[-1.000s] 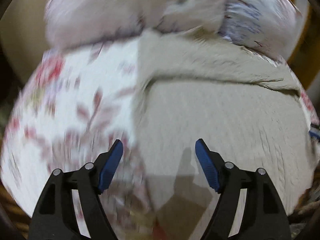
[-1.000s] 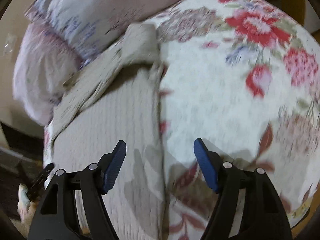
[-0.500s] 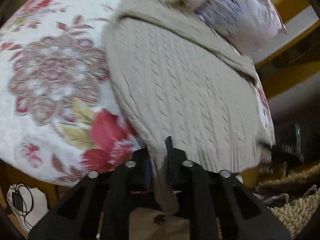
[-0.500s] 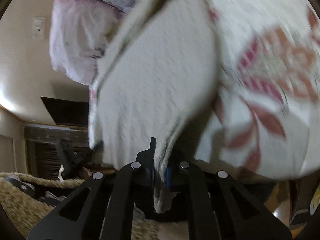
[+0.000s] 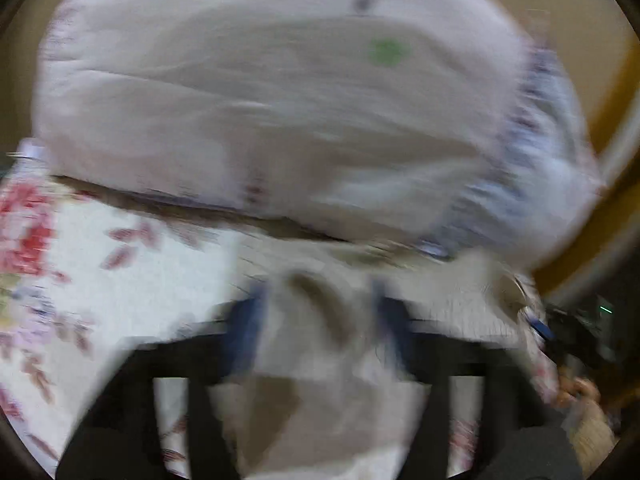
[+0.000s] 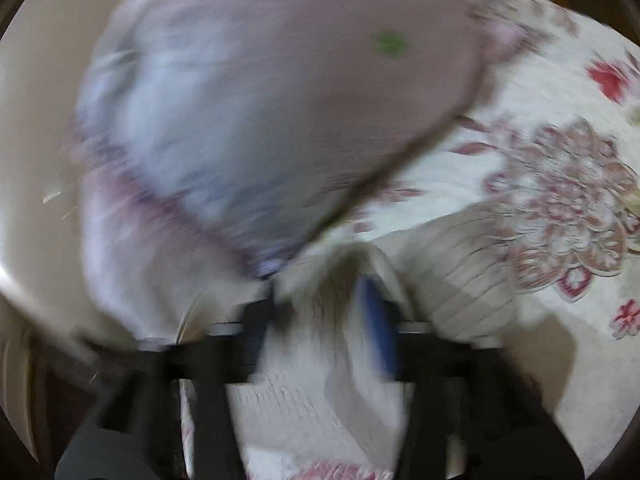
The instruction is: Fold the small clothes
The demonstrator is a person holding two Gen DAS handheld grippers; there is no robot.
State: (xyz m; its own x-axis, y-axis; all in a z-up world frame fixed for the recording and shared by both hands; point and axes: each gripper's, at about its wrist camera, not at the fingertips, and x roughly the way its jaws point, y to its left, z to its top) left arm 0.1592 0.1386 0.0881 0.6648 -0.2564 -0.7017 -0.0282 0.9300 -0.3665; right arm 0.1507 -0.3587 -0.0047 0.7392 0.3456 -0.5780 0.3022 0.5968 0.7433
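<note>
Floral bedspread [image 6: 560,320] | cream sweater [image 6: 320,392] between both tongs | no legible writing

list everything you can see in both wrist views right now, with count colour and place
sweater: 1, beige cable knit, on the bedspread, bunched between both grippers' fingers
pillow: 1, pale pink with blue-purple edging, at the far end, just beyond the sweater
bedspread: 1, white with red and pink flowers, under everything
wall: 1, cream, behind the pillow
left gripper: 1, black with blue pads, fingers parted, blurred
right gripper: 1, black with blue pads, fingers parted, blurred
</note>
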